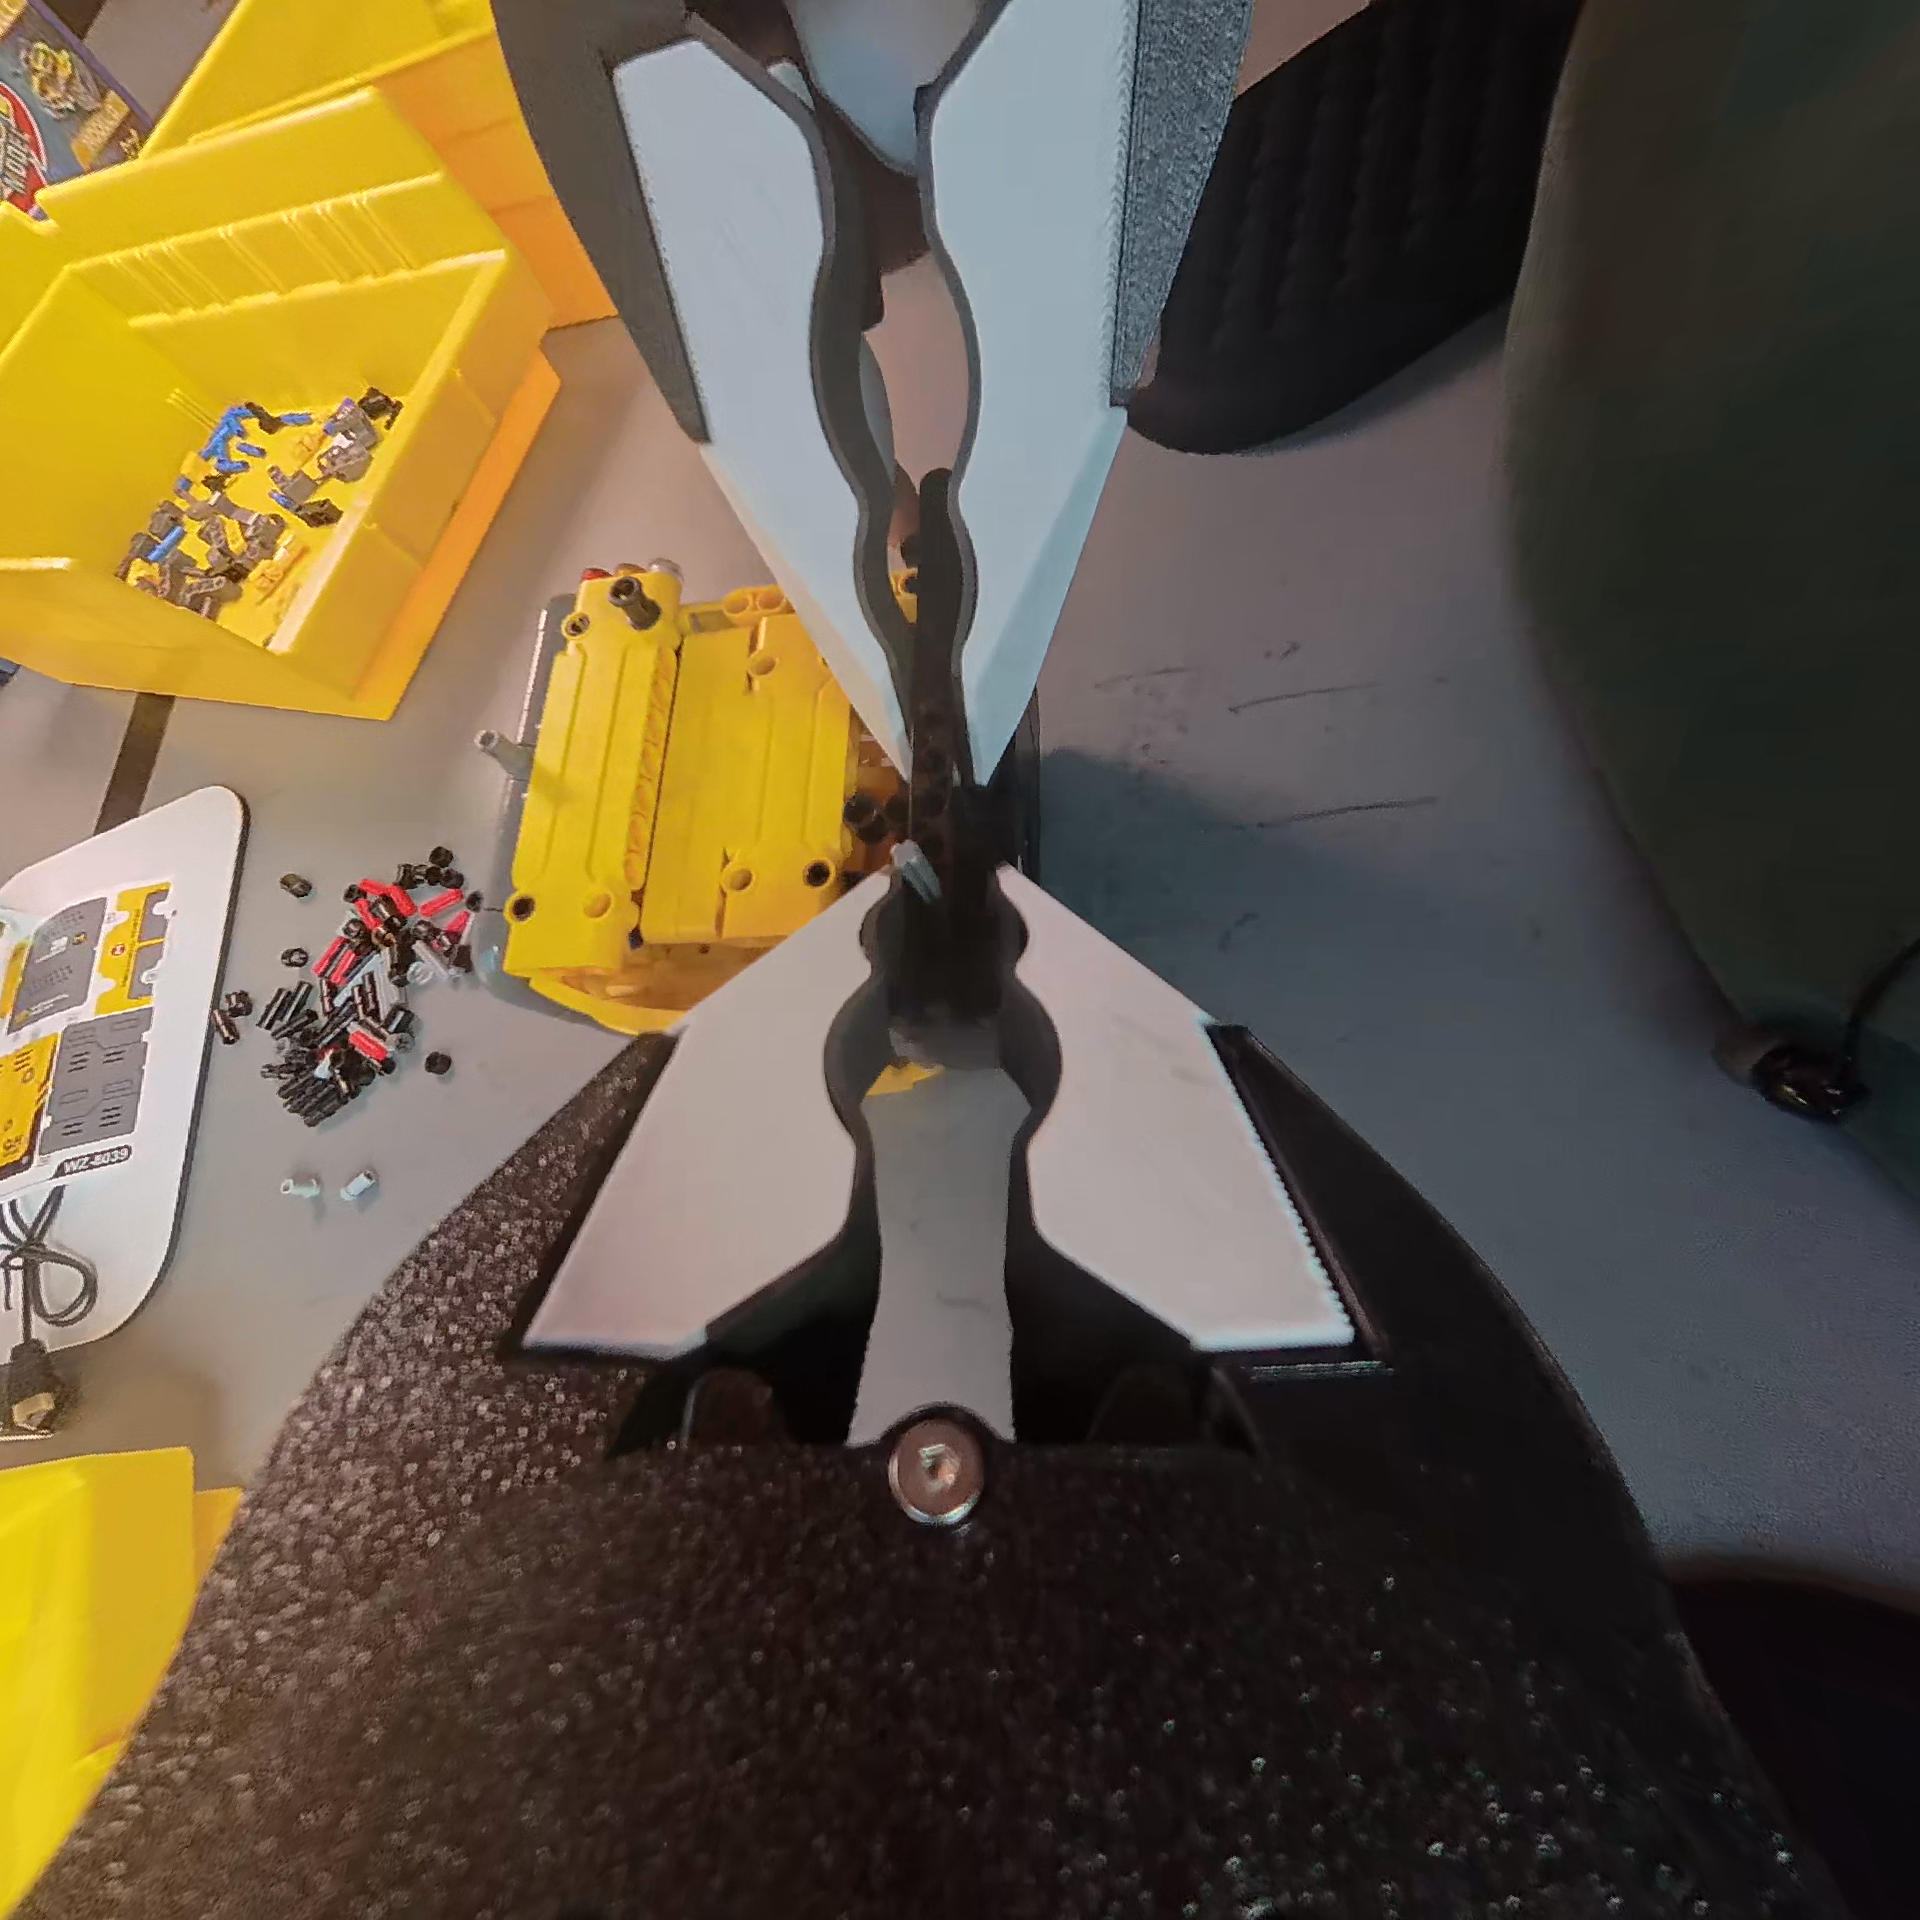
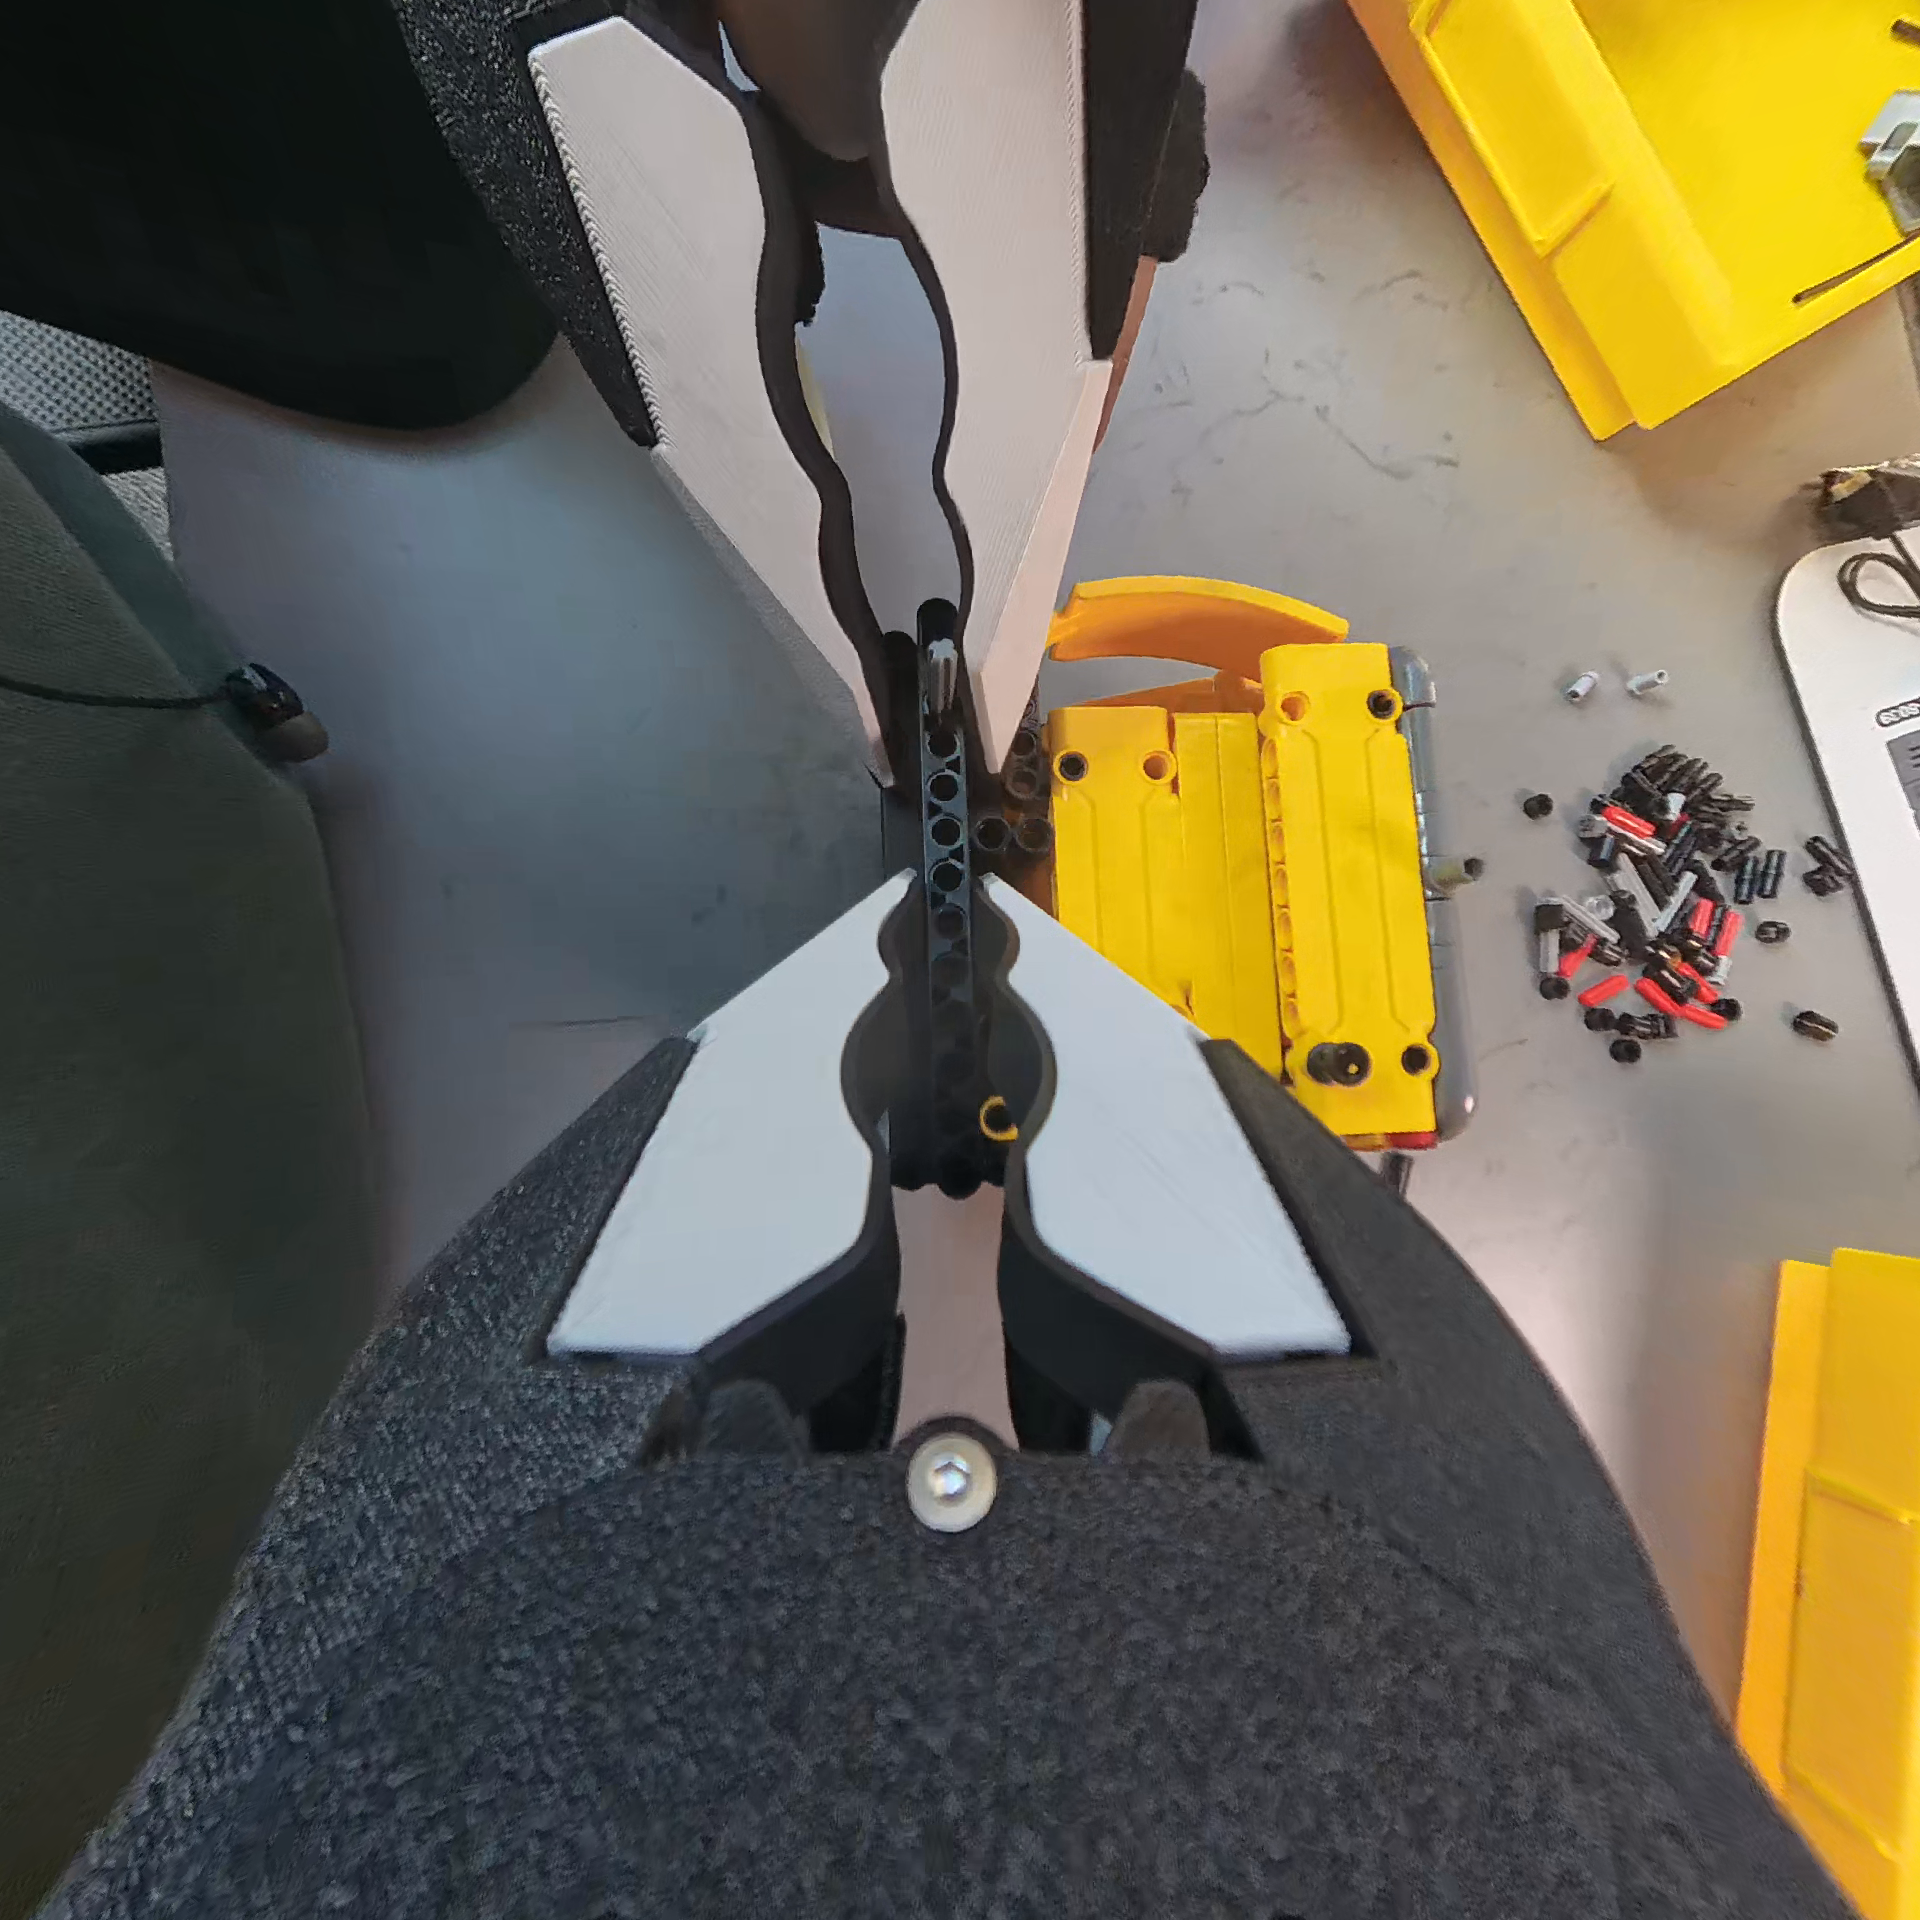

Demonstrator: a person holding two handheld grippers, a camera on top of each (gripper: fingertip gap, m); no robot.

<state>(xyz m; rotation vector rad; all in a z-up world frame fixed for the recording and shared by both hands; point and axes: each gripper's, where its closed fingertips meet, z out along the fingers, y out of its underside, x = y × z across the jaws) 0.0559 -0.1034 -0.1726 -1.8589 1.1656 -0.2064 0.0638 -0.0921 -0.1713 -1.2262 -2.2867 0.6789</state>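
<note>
A long black beam with holes point(image 1: 938, 665) point(image 2: 945, 831) is held edge-on between both grippers, just above the grey table. My left gripper point(image 1: 948, 878) is shut on one end of it. My right gripper point(image 2: 948, 883) is shut on the other end. Each gripper shows in the other's view, reaching in from the top: the right gripper point(image 1: 942, 764) and the left gripper point(image 2: 940, 769). A short grey pin point(image 2: 940, 665) sticks in the beam near one end. A yellow brick-built model point(image 1: 707, 790) point(image 2: 1247, 883) lies right beside the beam; whether they touch is hidden.
A pile of small black, red and grey pins point(image 1: 353, 977) point(image 2: 1662, 904) lies beyond the model. A yellow bin point(image 1: 416, 582) holds several small parts; another yellow bin point(image 2: 1662, 208) stands nearby. A white sticker sheet point(image 1: 94, 997) lies at the edge. Dark green fabric point(image 1: 1714, 520) borders the table.
</note>
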